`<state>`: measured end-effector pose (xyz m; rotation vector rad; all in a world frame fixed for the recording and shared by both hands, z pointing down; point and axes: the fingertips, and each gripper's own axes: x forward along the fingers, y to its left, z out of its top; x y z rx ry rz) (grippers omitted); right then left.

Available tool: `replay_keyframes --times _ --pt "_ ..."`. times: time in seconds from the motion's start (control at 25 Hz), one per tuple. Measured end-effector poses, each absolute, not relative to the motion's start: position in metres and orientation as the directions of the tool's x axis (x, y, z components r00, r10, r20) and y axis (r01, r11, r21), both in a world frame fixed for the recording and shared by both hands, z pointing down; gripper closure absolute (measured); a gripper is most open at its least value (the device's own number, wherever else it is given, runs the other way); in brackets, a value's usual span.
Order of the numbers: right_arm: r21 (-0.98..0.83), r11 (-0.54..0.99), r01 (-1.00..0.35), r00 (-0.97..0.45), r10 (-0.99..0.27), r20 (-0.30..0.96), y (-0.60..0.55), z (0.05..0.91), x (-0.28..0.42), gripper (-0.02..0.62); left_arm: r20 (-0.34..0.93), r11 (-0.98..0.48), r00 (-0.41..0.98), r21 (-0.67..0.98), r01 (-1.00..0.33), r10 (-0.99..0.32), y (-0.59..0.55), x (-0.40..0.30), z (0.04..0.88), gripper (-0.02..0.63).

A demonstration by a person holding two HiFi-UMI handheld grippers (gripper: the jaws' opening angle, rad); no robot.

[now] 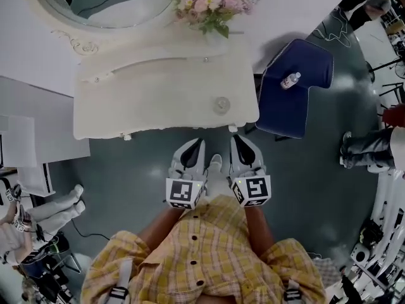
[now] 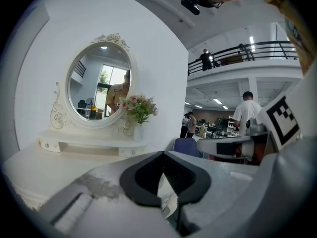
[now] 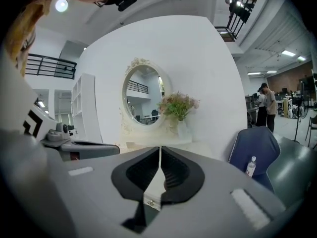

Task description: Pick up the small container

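Note:
The small container [image 1: 221,104] is a round clear jar standing near the front right of the cream dressing table [image 1: 145,100]. Both grippers hang side by side over the floor, just short of the table's front edge. The left gripper [image 1: 200,143] [image 2: 163,155] is shut with nothing between its black pads. The right gripper [image 1: 235,139] [image 3: 160,148] is likewise shut and empty, and its tip points toward the table a little right of the jar. The jaws hide the jar in both gripper views.
An oval mirror [image 1: 107,5] and a vase of flowers [image 1: 212,5] stand at the table's back. A blue chair [image 1: 294,90] with a water bottle [image 1: 290,80] on its seat sits right of the table. People stand at the left [image 1: 60,208] and right [image 1: 367,147].

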<state>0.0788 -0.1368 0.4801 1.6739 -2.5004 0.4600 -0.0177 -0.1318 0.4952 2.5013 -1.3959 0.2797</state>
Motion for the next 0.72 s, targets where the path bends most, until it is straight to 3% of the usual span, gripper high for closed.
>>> replay_keyframes --times 0.16,0.72 --pt "-0.212 0.373 -0.903 -0.422 -0.863 0.277 -0.157 0.502 0.079 0.583 0.297 -0.476 0.492 0.128 -0.87 -0.819 -0.15 -0.015 0.5 0.606" --pt "-0.219 0.407 -0.887 -0.461 -0.807 0.37 -0.207 0.569 0.078 0.387 0.353 -0.427 0.448 0.139 -0.893 -0.822 -0.17 -0.008 0.536 0.606"
